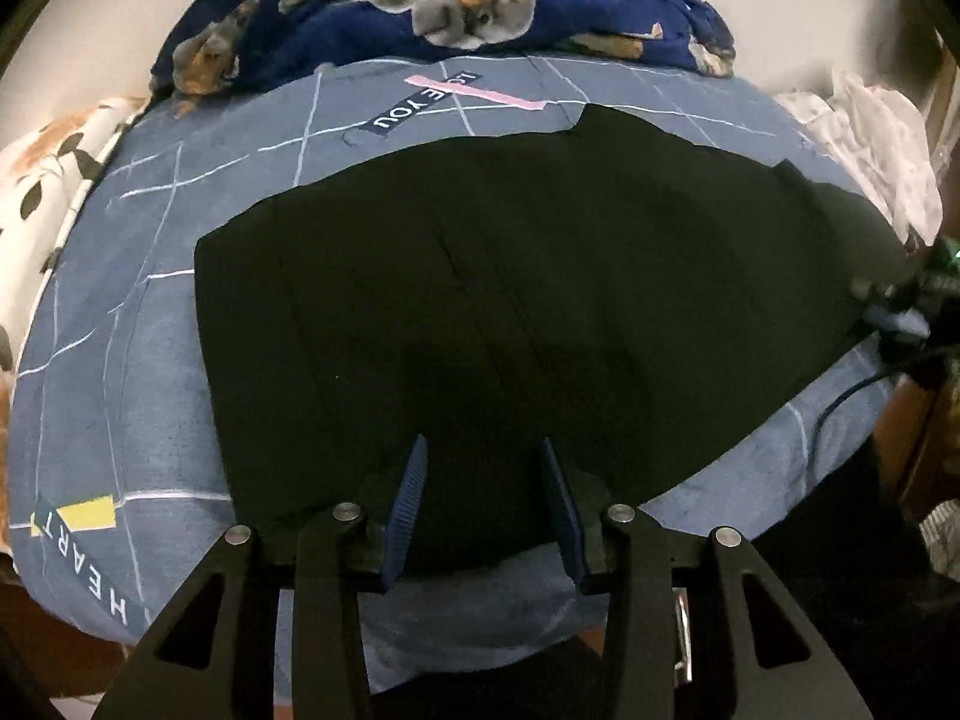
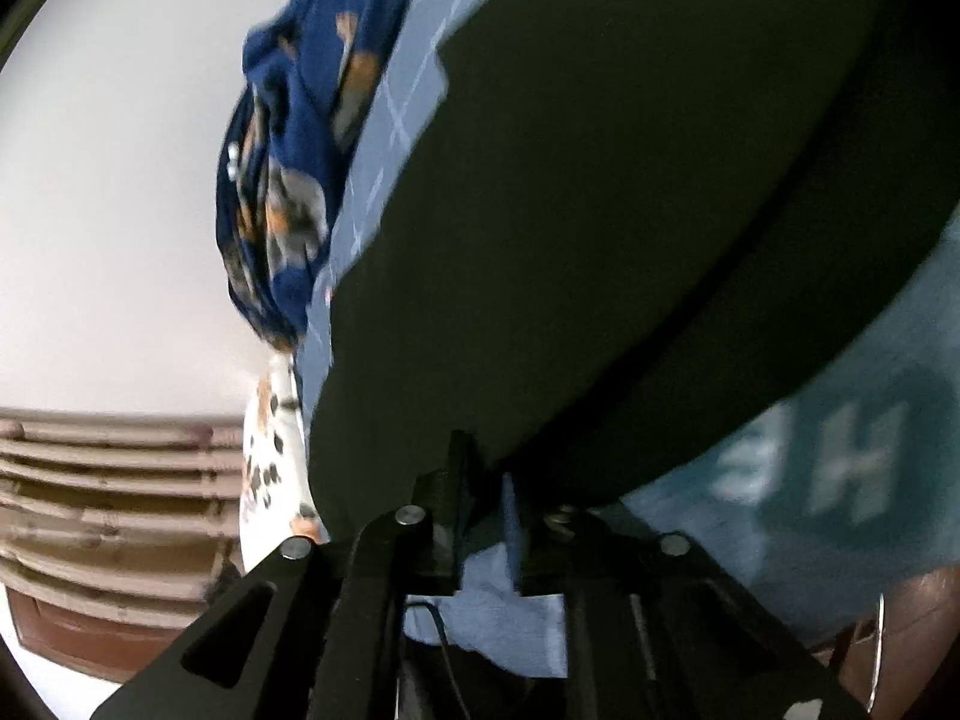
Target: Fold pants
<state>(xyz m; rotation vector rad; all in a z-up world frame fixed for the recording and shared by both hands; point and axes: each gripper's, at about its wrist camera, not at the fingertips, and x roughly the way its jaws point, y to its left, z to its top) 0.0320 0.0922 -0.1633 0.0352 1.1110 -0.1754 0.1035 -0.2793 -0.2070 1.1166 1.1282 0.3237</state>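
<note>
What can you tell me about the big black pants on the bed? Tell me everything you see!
The pants are plain black, soft-looking cloth, spread flat and wide across the blue bedsheet with white lines. Faint creases run along them. Their far edge is uneven, near the words on the sheet. The left gripper hangs over their near edge with open jaws, not pinching them. The right gripper sits at another edge; whether it touches is too blurry to tell.

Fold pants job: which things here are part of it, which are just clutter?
Part of the job:
black pants
left gripper
right gripper

Lying about:
blue bedsheet
dark blue floral blanket
white leaf-print pillow
white cloth
</note>
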